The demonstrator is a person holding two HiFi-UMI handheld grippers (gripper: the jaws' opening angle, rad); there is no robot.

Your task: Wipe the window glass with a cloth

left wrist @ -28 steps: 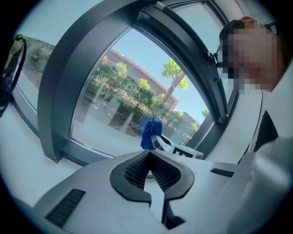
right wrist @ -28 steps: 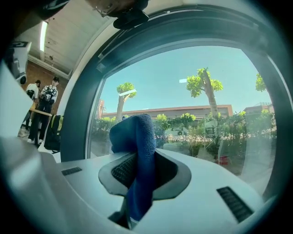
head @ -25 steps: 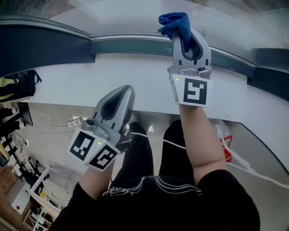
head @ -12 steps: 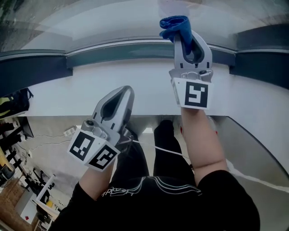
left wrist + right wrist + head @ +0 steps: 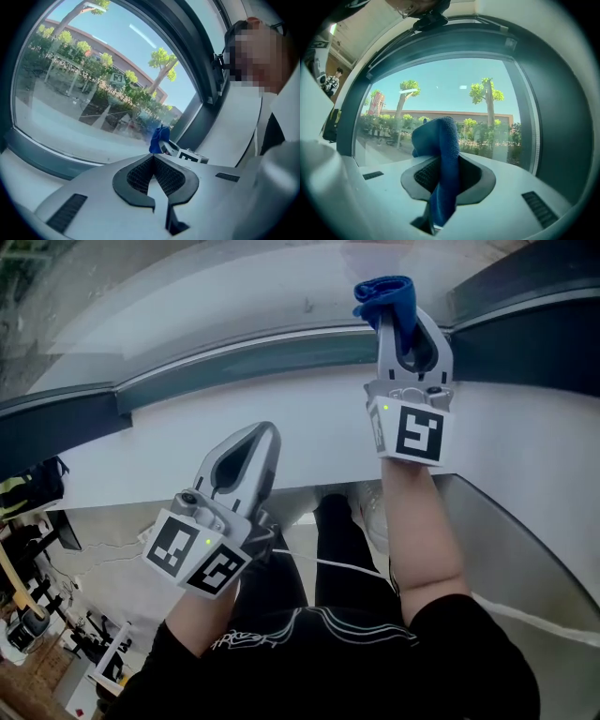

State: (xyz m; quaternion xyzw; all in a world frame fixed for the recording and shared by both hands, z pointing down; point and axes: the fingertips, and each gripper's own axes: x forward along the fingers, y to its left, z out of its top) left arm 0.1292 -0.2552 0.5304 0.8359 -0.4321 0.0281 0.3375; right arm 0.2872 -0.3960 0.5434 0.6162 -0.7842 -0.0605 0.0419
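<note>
**Wiping about to start**

The right gripper, upper right, is clamped on the blue cloth, close to the window glass. The left gripper, lower left, is closed and empty. Next, probably: press the cloth on the pane and sweep.

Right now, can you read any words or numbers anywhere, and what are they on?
No text here can be read.
Marker cubes: black-and-white square patterns, not letters.
Pale sign outdoors: too small and blurred to read.
Reddish sign outdoors: too blurred to read.
</note>
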